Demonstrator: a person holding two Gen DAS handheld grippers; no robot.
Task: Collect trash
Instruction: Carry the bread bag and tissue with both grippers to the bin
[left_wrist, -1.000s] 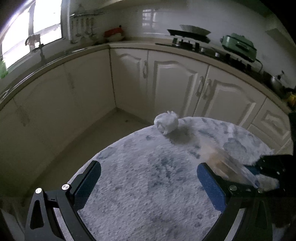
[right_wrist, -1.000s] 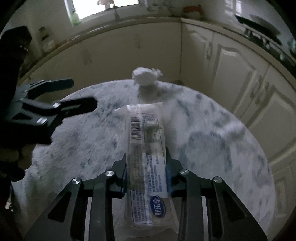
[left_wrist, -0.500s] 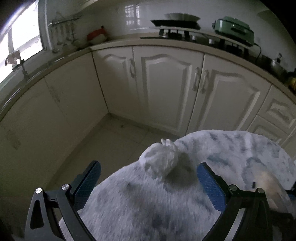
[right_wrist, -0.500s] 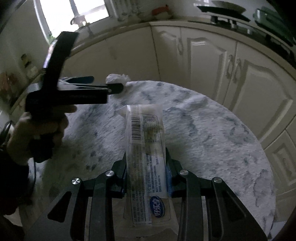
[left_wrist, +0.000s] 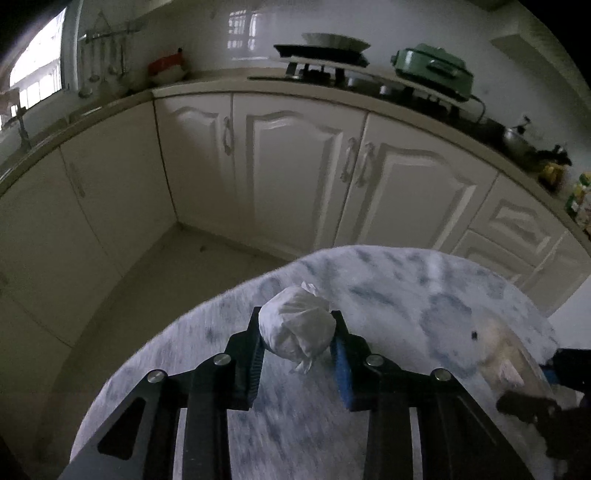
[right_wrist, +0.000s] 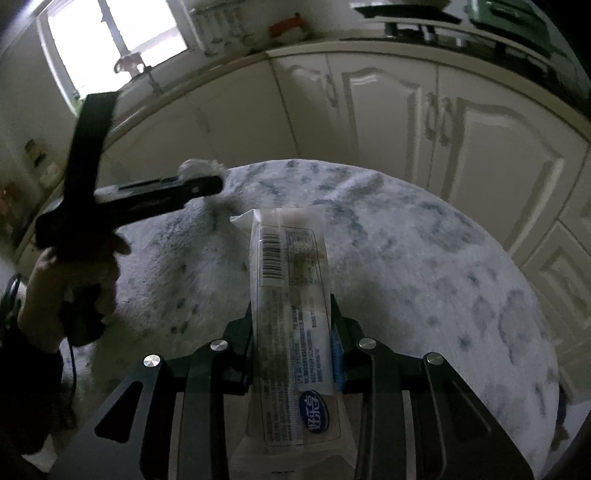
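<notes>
A crumpled white paper ball (left_wrist: 297, 330) sits near the far edge of the round marbled table (left_wrist: 406, 295). My left gripper (left_wrist: 297, 332) is closing around it, and both pads touch its sides. In the right wrist view the paper ball (right_wrist: 201, 168) peeks out behind the left gripper's fingers (right_wrist: 173, 190). My right gripper (right_wrist: 291, 325) is shut on a long clear food wrapper (right_wrist: 290, 295) with a barcode and a blue logo, held above the table. That wrapper (left_wrist: 506, 358) also shows blurred at the right edge of the left wrist view.
White kitchen cabinets (left_wrist: 295, 173) curve around beyond the table, under a worktop with a stove (left_wrist: 321, 59) and a green appliance (left_wrist: 432, 70). A window (right_wrist: 114, 44) is at the far left. A hand (right_wrist: 74, 273) holds the left gripper's handle. Bare floor (left_wrist: 177, 273) lies past the table edge.
The left gripper moved forward and down to the paper ball and its jaws went from wide open to closed on it. The right gripper rolled, still holding the wrapper.
</notes>
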